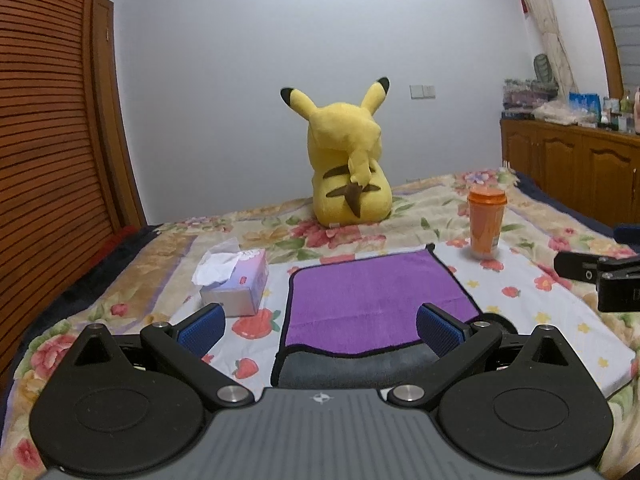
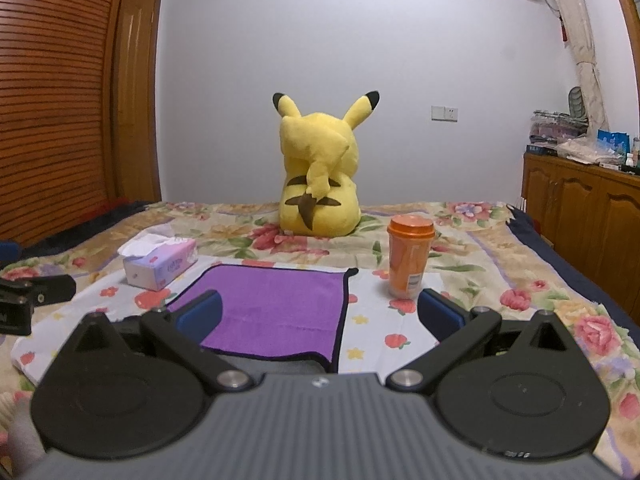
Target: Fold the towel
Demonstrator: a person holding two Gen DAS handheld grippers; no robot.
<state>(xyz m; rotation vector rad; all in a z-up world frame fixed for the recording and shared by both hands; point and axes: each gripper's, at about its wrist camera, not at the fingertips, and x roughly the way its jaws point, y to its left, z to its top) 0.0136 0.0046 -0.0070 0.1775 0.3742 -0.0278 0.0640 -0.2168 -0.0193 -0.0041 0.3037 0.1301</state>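
Note:
A purple towel (image 1: 360, 300) with a dark hem lies flat on the bed; its near edge is turned up and shows a grey underside (image 1: 360, 368). My left gripper (image 1: 320, 328) is open and empty just above the towel's near edge. The towel also shows in the right wrist view (image 2: 280, 304). My right gripper (image 2: 320, 316) is open and empty over the towel's near right corner. Each gripper's body shows at the edge of the other's view: the right one (image 1: 600, 280), the left one (image 2: 28, 300).
A tissue box (image 1: 236, 284) stands left of the towel. An orange cup with a lid (image 1: 486, 220) stands at its far right. A yellow plush toy (image 1: 348, 168) sits further back on the floral bedspread (image 1: 120, 280). Wooden cabinets (image 1: 580, 176) stand at the right.

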